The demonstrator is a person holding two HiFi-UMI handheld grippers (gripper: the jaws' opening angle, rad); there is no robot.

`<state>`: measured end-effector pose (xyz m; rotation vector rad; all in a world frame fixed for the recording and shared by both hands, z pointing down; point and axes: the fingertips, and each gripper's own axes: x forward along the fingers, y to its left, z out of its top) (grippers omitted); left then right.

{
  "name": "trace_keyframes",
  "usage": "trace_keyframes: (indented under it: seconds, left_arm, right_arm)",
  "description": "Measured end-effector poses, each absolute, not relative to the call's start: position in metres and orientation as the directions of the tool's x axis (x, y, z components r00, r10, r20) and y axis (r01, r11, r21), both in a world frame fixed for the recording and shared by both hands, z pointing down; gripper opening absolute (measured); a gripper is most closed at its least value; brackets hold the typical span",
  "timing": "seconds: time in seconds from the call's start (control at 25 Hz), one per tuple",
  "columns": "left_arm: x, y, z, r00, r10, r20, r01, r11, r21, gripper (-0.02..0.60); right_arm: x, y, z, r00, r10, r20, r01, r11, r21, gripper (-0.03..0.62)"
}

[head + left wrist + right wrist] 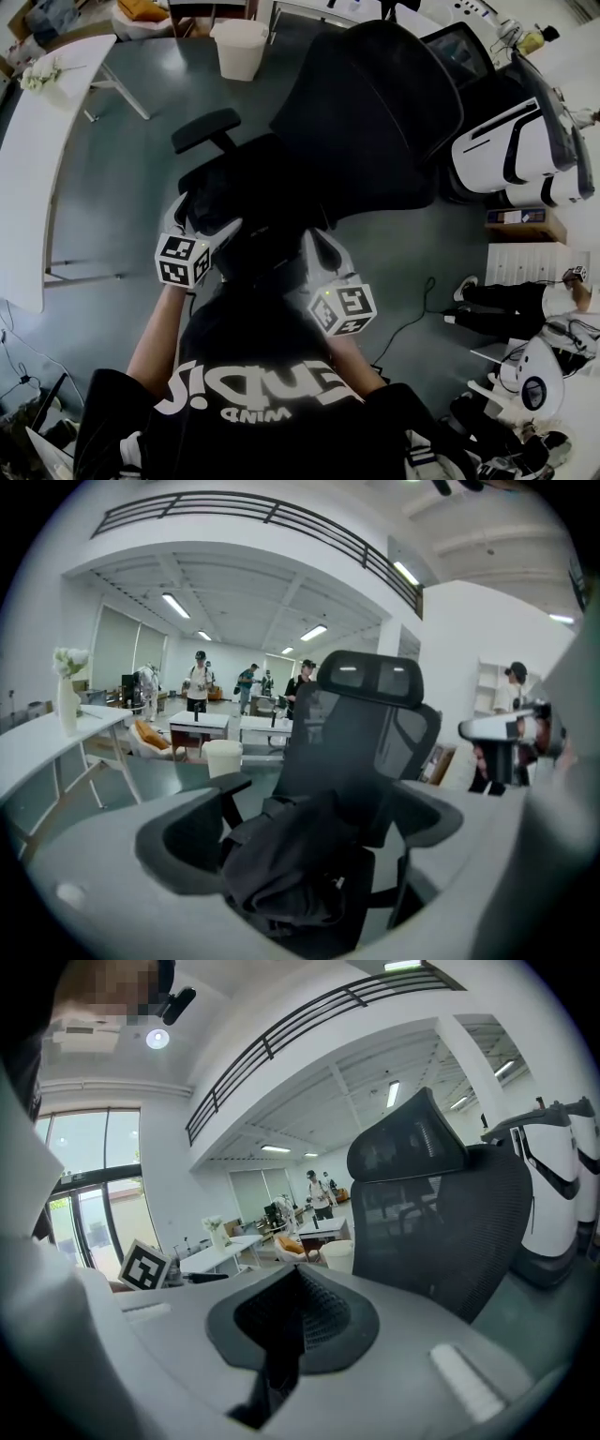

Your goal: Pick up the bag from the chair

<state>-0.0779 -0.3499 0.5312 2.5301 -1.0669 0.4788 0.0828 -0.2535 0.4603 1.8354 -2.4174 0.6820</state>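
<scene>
Left tongs (302,834) wide apart, bag (281,864) on chair (367,719) ahead; right tongs (292,1309) together, empty.

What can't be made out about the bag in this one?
Left gripper view: the open left gripper cuts off the bag's lower edge; no handle shows.
Head view: the bag blends into the black chair; outline lost.
Right gripper view: the shut right gripper's own body hides the bag.

Left gripper (202,217): jaws wide apart, nothing pinched, tips at the near edge of the chair (375,112) seat. Right gripper (317,239): jaws together (empty), just short of that chair.
</scene>
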Motion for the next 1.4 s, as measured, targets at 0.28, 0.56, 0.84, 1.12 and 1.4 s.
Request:
trace_keyframes:
  seconds: [0.28, 0.56, 0.84, 1.12, 1.4]
  left_arm:
    - [-0.062, -0.379, 0.586, 0.632, -0.560, 0.535, -0.724, -0.673, 0.150, 0.561]
    - [-0.056, -0.392, 0.640, 0.580, -0.512, 0.633, -0.712, -0.696, 0.089, 0.563]
    - [-0.047, -0.405, 0.667, 0.549, -0.501, 0.669, -0.711, -0.701, 0.058, 0.548]
    - [-0.049, -0.414, 0.681, 0.527, -0.488, 0.696, -0.726, -0.684, 0.071, 0.358]
    - [-0.035, -0.400, 0.691, 0.573, -0.397, 0.717, -0.695, -0.699, 0.168, 0.225]
  right_arm:
    - [0.093, -0.253, 0.464, -0.268, -0.914, 0.305, -0.932, 0.166, -0.323, 0.000]
    - [0.108, -0.248, 0.472, -0.230, -0.914, 0.335, -0.940, 0.120, -0.319, 0.000]
    - [0.118, -0.252, 0.483, -0.207, -0.911, 0.356, -0.944, 0.090, -0.318, 0.000]
    - [0.127, -0.256, 0.488, -0.188, -0.911, 0.368, -0.943, 0.062, -0.328, 0.000]
    - [0.133, -0.261, 0.496, -0.182, -0.905, 0.384, -0.941, 0.047, -0.334, 0.000]
